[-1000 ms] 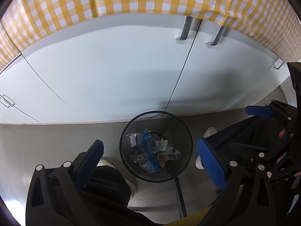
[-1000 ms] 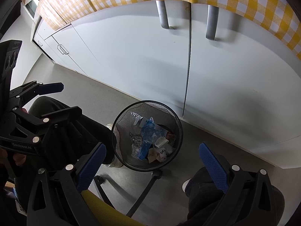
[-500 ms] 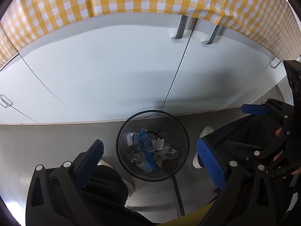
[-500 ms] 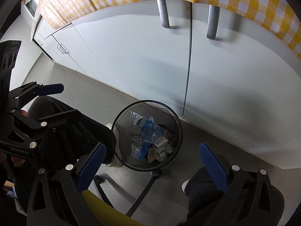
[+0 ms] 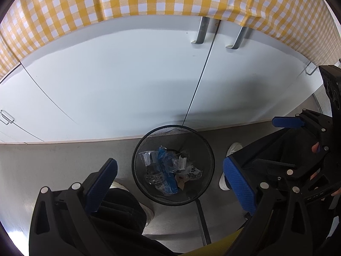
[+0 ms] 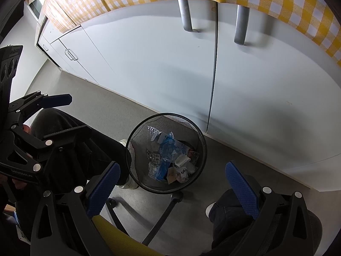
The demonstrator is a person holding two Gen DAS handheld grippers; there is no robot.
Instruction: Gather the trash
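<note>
While I hold both tools tilted down toward the floor (image 5: 53, 166), the left hand-held gripper (image 5: 170, 177) hangs above the wire bin (image 5: 210, 149) with its blue pads spread wide and nothing between them. My right hand-held gripper (image 6: 173, 183) is likewise wide and empty, angled at the bin from the other side. The bin stands upright on the floor, mouth up, just before the white cabinet doors (image 6: 149, 64). Crumpled wrappers (image 5: 168, 168) lie jumbled inside it; I cannot tell any single direction for them.
</note>
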